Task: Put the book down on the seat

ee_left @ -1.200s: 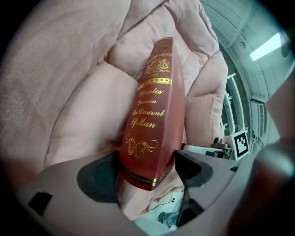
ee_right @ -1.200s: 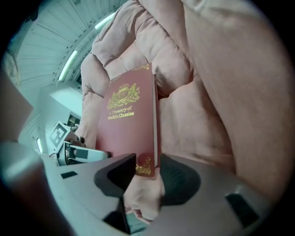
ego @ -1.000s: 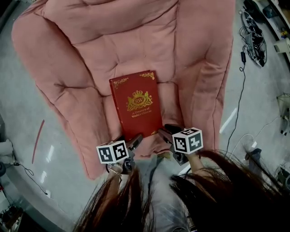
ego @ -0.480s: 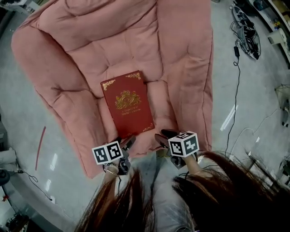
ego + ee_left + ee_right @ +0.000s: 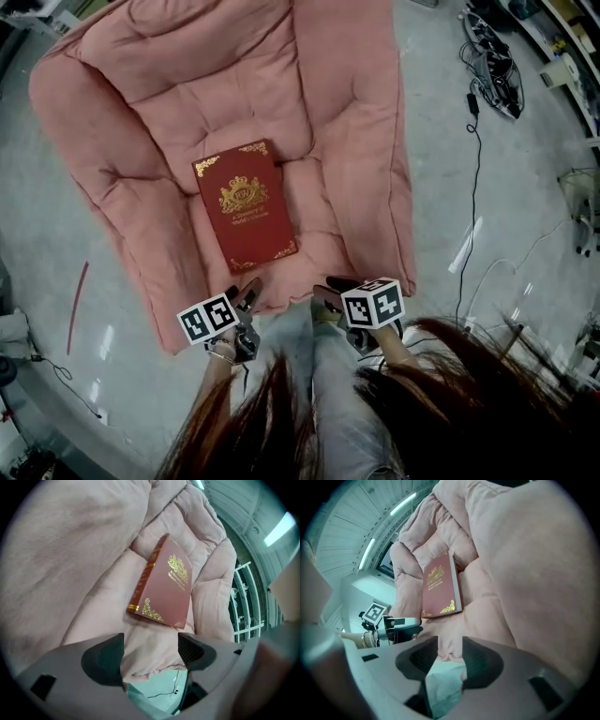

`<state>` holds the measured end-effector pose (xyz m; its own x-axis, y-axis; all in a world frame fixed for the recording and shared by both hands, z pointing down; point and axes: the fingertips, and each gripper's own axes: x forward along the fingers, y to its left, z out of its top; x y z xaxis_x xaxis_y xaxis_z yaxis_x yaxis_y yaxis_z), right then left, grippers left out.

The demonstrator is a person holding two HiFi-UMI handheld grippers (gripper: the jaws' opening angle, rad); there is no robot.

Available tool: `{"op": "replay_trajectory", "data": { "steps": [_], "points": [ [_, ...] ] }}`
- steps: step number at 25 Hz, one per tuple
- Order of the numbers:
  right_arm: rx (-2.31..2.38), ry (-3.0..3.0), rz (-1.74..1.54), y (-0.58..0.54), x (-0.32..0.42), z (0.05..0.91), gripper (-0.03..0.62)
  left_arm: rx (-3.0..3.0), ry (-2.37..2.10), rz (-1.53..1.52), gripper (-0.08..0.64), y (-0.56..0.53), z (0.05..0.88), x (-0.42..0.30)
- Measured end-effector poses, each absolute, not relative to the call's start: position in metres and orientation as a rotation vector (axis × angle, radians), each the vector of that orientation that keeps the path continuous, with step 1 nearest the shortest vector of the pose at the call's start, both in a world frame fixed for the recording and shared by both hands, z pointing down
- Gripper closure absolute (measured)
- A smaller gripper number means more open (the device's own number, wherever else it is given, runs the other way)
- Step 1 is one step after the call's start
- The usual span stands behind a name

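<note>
The book (image 5: 242,204) lies flat on the seat (image 5: 187,84), cover up, in the hollow where the bottom cushion meets the backrest. Its far edge sits close against the backrest, and the soft padded sides rise to the left and right of it. That hollow looks like a sensible resting place: the padding cradles the book, so it should not slide toward the near edge.

The left hand-held gripper (image 5: 251,292) is released. Its jaws stand well apart with nothing between them but a view of the seat's near rim beyond. The right hand-held gripper (image 5: 328,289) is also released, its jaws parted on a narrower gap and likewise empty. Both hang at the seat's near edge, apart from the book and angled down toward it, just in front of the person's legs (image 5: 323,394).

With the book lying free and neither tool touching it, the task looks done. Open jaws suit a clean let-go.
</note>
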<state>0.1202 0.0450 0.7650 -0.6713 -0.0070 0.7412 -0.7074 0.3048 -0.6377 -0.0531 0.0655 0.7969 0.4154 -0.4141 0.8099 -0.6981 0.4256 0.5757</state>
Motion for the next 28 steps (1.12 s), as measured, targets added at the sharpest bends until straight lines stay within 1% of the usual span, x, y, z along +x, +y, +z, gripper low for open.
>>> {"op": "replay_trajectory", "data": {
  "steps": [4,8,14,18,22,28],
  "points": [
    [0.656,-1.949,1.42,0.06,0.136,0.75,0.436,1.17,-1.218,0.178,0.198,0.073,0.781,-0.048],
    [0.703,-1.968,1.432,0.075,0.148,0.734,0.459,1.165,-1.238,0.197,0.201,0.096,0.769,-0.04],
    [0.704,-1.977,1.423,0.101,0.159,0.718,0.477,1.094,-1.3,0.136,0.225,0.137,0.75,-0.029],
    [0.699,-1.994,1.422,0.114,0.165,0.703,0.489,1.065,-1.341,0.083,0.277,0.16,0.728,-0.02],
    [0.716,-2.018,1.434,0.119,0.175,0.685,0.511,1.079,-1.362,0.045,0.314,0.173,0.701,-0.008],
    [0.733,-2.054,1.436,0.128,0.195,0.65,0.528,1.152,-1.411,-0.039,0.347,0.18,0.635,-0.001]
  ]
}}
